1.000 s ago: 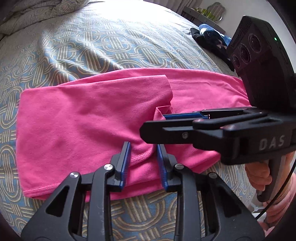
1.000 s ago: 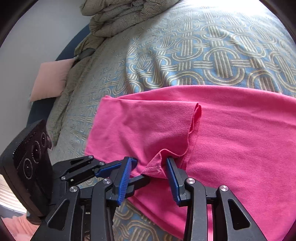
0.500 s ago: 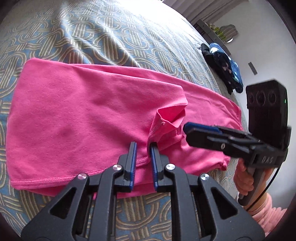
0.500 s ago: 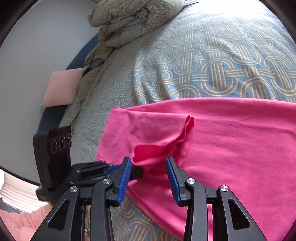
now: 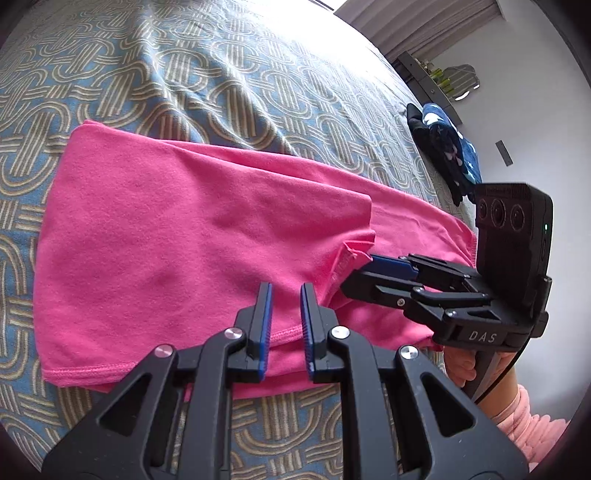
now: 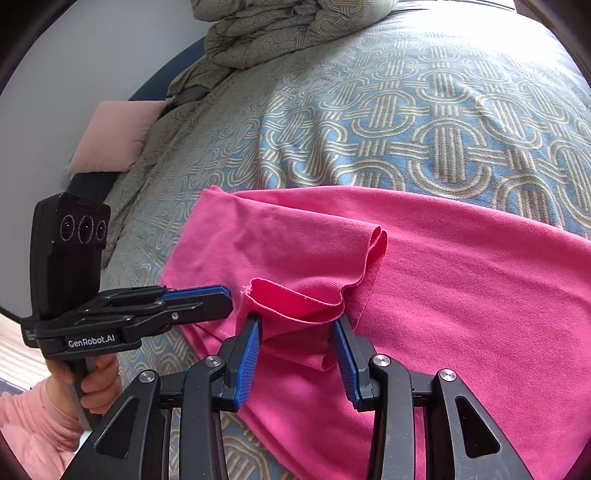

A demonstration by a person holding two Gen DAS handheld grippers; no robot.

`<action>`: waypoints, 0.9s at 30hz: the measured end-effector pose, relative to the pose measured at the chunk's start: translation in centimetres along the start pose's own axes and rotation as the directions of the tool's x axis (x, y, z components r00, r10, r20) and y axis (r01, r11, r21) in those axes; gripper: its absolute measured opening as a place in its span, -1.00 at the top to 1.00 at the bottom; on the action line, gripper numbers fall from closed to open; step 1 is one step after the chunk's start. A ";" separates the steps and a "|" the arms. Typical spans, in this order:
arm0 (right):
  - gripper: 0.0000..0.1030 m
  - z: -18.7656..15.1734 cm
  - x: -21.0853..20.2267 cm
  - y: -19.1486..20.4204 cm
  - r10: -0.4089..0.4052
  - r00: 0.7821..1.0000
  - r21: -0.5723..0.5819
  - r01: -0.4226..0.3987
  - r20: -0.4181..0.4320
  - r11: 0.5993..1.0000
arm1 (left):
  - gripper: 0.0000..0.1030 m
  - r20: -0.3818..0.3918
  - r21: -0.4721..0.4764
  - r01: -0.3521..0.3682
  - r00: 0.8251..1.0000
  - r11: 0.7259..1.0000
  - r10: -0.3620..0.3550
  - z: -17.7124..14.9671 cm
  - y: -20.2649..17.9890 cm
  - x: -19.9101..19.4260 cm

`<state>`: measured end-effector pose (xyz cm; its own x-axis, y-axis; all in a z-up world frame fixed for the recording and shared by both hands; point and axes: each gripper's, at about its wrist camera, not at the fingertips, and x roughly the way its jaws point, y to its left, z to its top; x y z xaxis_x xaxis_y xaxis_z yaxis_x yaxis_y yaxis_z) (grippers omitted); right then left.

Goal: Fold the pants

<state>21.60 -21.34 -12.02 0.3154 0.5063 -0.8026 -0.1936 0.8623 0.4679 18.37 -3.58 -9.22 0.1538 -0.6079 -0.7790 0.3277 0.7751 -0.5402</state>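
Pants (image 5: 177, 236), bright pink, lie folded across the patterned bed cover (image 5: 229, 88) in front of you. Your left claw (image 5: 286, 295) has just been closing and now stands narrow over the hemmed near edge, pads not pressing the cloth. Your right claw (image 6: 295, 325) stands half open with a raised fold of the pants between its fingers, not clamped.

Patterned bed (image 5: 229, 74) bears pink pants (image 5: 177, 243), dark clothes (image 5: 447, 151), rumpled duvet (image 6: 280, 26)
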 end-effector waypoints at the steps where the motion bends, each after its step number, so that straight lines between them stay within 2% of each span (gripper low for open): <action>1: 0.23 0.1 0.0 0.0 0.005 1.000 -0.003 -0.005 0.004 1.000 | 0.68 -0.003 0.019 0.000 1.000 1.000 0.000 0.0 -0.4 0.1; 4: 0.23 0.5 -0.1 0.2 0.056 0.998 0.006 -0.056 0.014 0.998 | 0.65 -0.022 0.089 0.007 1.000 0.996 -0.005 -0.5 -1.8 0.4; 6: 0.23 0.8 0.0 0.3 0.062 0.998 0.013 -0.062 0.017 0.998 | 0.40 -0.044 0.129 -0.006 0.999 0.992 0.012 -0.7 -2.5 1.0; 7: 0.23 0.9 0.1 0.3 0.060 0.998 0.015 -0.060 0.016 0.998 | 0.36 -0.046 0.143 -0.017 0.999 0.990 0.023 -0.7 -2.7 1.1; 12: 0.23 1.0 0.6 0.3 0.062 0.998 0.028 -0.062 0.007 0.998 | 0.34 -0.025 0.176 -0.039 0.999 0.984 0.044 0.1 -4.0 1.9; 13: 0.23 1.0 0.5 0.3 0.064 0.998 0.028 -0.064 0.008 0.998 | 0.39 -0.020 0.172 -0.043 0.999 0.984 0.047 0.5 -4.0 2.0; 14: 0.23 1.0 0.4 0.3 0.066 0.998 0.026 -0.067 0.009 0.997 | 0.86 -0.012 0.168 -0.045 0.999 0.985 0.048 0.9 -3.9 2.1; 15: 0.23 1.0 0.3 0.3 0.067 0.998 0.023 -0.067 0.013 0.997 | 0.95 -0.008 0.163 -0.056 0.998 0.985 0.058 1.3 -3.8 2.2; 20: 0.23 0.8 -1.1 -0.3 0.076 0.996 0.013 -0.076 0.041 0.997 | 0.95 0.068 0.100 -0.042 0.997 0.994 0.035 2.2 -2.2 -0.2; 27: 0.23 -0.2 -0.3 -1.0 0.045 0.999 -0.034 -0.046 -0.018 0.998 | 0.95 0.115 0.017 0.003 0.993 1.000 -0.005 3.3 -0.2 -2.1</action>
<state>21.52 -22.34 -12.28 0.2891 0.5446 -0.7873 -0.2395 0.8374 0.4914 21.09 -3.05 -6.45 0.2586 -0.6278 -0.7342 0.3439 0.7701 -0.5373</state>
